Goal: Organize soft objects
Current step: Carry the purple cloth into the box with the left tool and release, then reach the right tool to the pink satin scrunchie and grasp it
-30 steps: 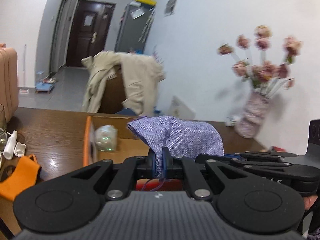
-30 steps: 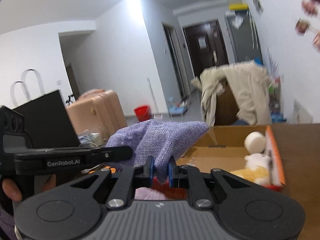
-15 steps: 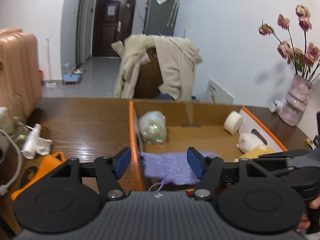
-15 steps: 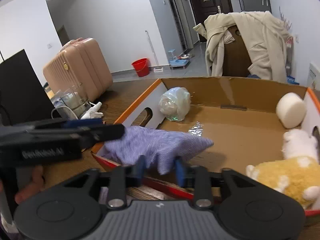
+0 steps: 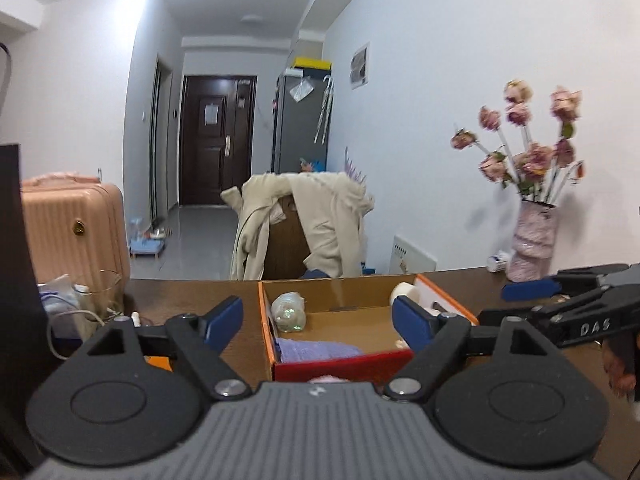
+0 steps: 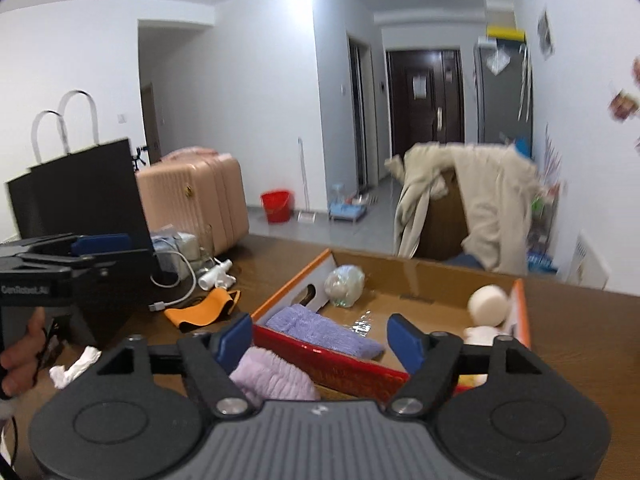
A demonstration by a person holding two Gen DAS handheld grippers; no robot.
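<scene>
The purple knitted cloth lies in the near left corner of the cardboard box, and shows in the left wrist view as the purple cloth behind the box's red front wall. My left gripper hangs above and in front of the box, its jaws opening with nothing between them. My right gripper is likewise opening, clear of the cloth. A pale pink fluffy item sits on the table just in front of the box. Inside are a clear plastic bundle, a white roll and a plush toy.
On the brown table left of the box lie an orange cloth, white cables, a crumpled tissue and a black paper bag. A vase of pink flowers stands at the right. A coat-draped chair is behind the table.
Both grippers were shut on the purple cloth held up over the box. They opened, the cloth dropped into the box's near left corner, and both grippers pulled back and rose.
</scene>
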